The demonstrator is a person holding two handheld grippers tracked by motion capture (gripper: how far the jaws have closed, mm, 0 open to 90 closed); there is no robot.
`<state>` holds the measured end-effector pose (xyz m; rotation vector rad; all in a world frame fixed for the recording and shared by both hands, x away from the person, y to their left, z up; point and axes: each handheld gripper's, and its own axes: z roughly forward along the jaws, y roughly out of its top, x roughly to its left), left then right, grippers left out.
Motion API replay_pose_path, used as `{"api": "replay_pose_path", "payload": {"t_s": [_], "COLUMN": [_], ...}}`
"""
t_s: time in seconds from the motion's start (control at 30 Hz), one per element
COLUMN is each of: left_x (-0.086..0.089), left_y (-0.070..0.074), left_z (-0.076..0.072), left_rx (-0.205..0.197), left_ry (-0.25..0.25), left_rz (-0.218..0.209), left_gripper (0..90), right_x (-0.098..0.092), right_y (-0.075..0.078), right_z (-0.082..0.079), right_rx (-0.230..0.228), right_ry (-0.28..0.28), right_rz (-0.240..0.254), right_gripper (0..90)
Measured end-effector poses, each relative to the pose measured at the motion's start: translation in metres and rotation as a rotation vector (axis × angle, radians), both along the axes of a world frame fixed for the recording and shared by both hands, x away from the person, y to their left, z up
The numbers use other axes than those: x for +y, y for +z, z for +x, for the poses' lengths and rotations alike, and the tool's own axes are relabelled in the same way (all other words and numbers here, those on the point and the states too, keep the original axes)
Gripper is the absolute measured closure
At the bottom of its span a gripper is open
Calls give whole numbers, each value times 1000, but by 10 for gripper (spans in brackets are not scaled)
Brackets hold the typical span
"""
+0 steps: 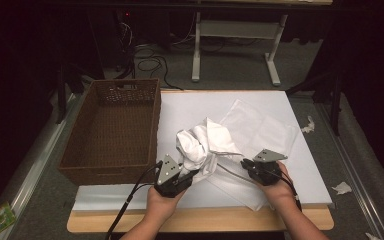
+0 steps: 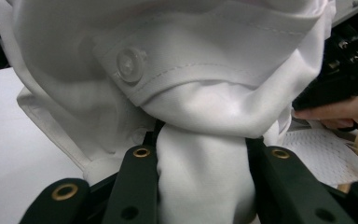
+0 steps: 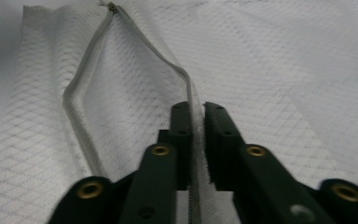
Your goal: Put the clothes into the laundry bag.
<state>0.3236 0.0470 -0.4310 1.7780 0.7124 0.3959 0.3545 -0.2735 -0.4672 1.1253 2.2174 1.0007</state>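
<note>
Dark room, grey carpet floor. White table frame stood behind the surface; black cables and paper scraps lay on the floor.

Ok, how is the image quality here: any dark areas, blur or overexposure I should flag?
High view: the table is lit, the surroundings fall to near black, and the white shirt loses some fold detail. Left gripper view: the shirt's button is fairly sharp, the fingers soft. Right gripper view: the mesh bag blurs at the top, its zipper edge is clearer.
</note>
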Motion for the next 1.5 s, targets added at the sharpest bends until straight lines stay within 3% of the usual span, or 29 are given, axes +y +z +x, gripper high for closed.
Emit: {"api": "replay_pose_path", "payload": {"t_s": [0.1,0.33,0.57,0.73,0.93,1.1,1.23,1.4,1.5], "left_x": [-4,-24,-43,-50,-53,-46,-33,-38,-46], "left_y": [-3,-19,-28,-36,-36,-29,-17,-4,-9], "left_z": [-2,-6,-19,-20,-10,6,17,21,25], "left_rx": [13,59,65,98,137,136,126,96,104], "left_ry": [-21,-104,-186,-211,-193,-100,-25,-14,-11], "left_rz": [10,90,159,207,202,194,154,153,169], "left_gripper": [693,692,692,691,690,690,690,689,687], "right_x": [-4,-11,-23,-27,-24,-17,-13,-7,-5], "right_y": [4,18,32,38,47,53,54,53,52], "right_z": [2,-1,-4,-6,-13,-20,-21,-22,-22], "right_rx": [4,-43,-103,-135,-170,-182,-196,-189,-188], "right_ry": [-10,-19,-44,-55,-23,14,35,38,31], "right_rz": [41,130,186,214,234,243,245,245,249], "right_gripper": [893,893,893,894,893,893,893,892,892]}}
